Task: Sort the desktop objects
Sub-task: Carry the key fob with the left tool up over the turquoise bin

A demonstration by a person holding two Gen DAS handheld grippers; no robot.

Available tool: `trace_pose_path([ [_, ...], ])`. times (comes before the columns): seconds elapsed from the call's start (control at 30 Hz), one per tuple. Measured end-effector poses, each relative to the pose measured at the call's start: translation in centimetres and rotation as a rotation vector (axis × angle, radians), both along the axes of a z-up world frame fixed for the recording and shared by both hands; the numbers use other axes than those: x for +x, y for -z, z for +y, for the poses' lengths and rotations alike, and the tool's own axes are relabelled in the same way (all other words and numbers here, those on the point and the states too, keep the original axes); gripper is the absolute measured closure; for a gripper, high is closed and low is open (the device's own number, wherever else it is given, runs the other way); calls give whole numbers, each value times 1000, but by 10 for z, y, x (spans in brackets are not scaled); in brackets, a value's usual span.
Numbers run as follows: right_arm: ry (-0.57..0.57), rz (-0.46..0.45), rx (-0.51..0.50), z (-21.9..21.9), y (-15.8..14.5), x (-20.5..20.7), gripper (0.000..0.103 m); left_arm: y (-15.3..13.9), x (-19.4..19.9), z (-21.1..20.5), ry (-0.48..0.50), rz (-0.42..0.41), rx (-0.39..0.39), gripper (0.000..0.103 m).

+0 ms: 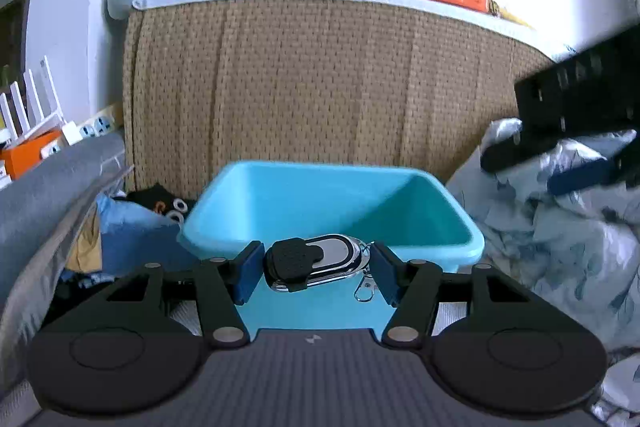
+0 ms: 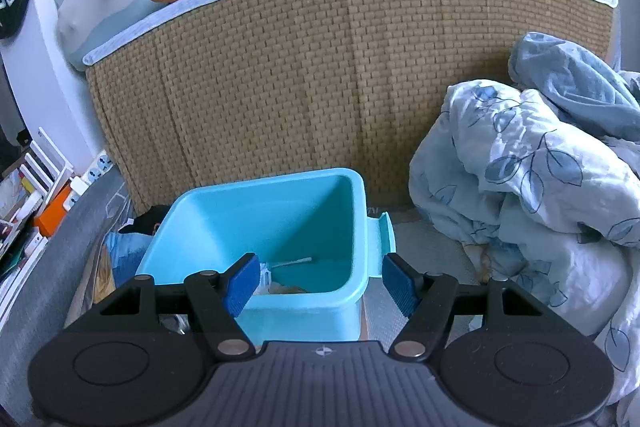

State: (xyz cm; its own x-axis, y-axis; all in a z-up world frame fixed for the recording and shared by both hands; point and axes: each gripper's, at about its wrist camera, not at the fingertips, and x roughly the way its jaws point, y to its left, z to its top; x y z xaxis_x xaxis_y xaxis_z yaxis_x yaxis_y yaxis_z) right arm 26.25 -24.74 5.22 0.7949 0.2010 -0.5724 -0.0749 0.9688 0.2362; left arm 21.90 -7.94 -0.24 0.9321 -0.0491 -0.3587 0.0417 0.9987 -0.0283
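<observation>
left gripper (image 1: pixel 316 269) jaws clamped on key fob (image 1: pixel 316 263) by blue bin (image 1: pixel 332 203), right gripper (image 2: pixel 318 285) jaws apart, empty

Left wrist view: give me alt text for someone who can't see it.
The left tongs grip a black and silver key fob in front of the near rim of an open turquoise bin. A woven tan panel stands behind, rumpled blue bedding at right.

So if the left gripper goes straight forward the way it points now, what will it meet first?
Probably the light blue plastic bin: the left gripper, shut on a black and silver key fob, points over its near rim into the cavity. Depth is unclear.
</observation>
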Motion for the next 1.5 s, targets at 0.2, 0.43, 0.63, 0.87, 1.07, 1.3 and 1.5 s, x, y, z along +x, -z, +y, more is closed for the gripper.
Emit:
trace_pose_path([
  [0.2,-12,10,-27,5,2,1,32,-19,12,4,1,-24,0,41],
  [0.43,-37,8,-46,11,3,2,32,-31,36,2,34,0,-4,41],
  [0.63,-50,6,-57,14,3,2,32,-41,63,5,31,35,-39,41],
  [0.87,-46,7,-49,12,4,4,32,-46,94,4,20,79,-34,41],
  [1.07,-45,11,-41,11,5,5,32,-41,117,8,4,124,-95,41],
  [1.3,-37,27,-16,7,10,8,32,-25,146,18,-47,254,-122,41],
  [1.5,-19,51,9,4,16,11,32,-15,164,21,-64,321,-98,41],
])
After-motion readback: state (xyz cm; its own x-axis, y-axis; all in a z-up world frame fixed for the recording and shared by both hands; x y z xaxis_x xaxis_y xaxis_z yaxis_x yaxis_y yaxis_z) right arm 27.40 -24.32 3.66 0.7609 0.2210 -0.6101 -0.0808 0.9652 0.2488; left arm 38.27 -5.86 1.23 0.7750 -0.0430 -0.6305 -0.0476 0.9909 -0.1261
